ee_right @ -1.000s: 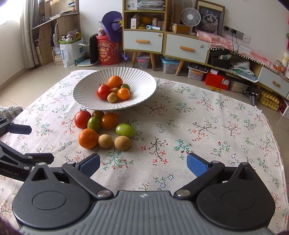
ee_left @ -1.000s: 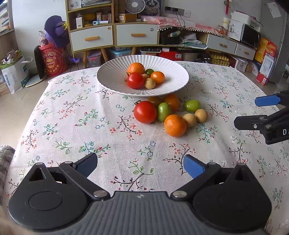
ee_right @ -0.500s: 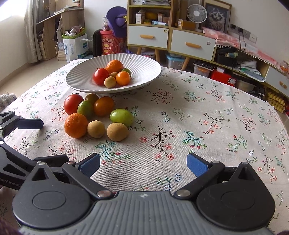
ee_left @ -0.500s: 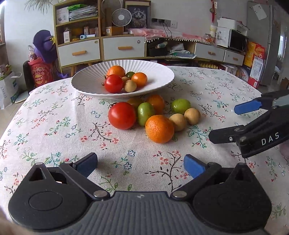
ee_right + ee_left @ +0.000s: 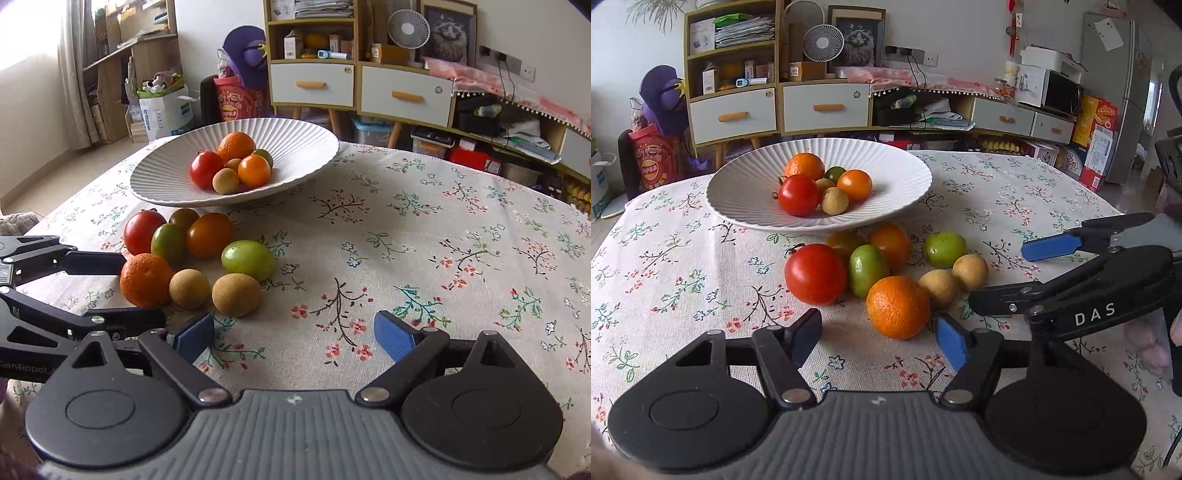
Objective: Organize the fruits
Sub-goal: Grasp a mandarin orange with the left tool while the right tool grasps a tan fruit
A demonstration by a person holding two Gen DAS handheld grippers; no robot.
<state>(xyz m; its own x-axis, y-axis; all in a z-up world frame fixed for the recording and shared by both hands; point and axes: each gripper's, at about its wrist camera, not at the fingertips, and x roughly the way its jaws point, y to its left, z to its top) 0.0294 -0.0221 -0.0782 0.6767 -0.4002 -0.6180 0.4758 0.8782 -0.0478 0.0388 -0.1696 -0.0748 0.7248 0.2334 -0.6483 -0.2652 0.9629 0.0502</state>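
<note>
Bowl (image 5: 738, 206) sits far side of table (image 5: 1015, 192), w/ a small heap of fruit (image 5: 820, 190) in its middle. Loose fruit cluster (image 5: 879, 273) on tablecloth just in front of bowl, pieces touching. Left gripper (image 5: 879, 341) just before cluster's near edge; right gripper (image 5: 293, 338) beside it, to cluster's right. Cabinets (image 5: 775, 107) behind table.

Left gripper (image 5: 879, 338) angled down, fingers (image 5: 951, 345) closing, nothing between them. Right gripper (image 5: 295, 338) also angled down, fingers (image 5: 393, 338) closing on empty space. Both side by side, close together, tips nearly crossing.
</note>
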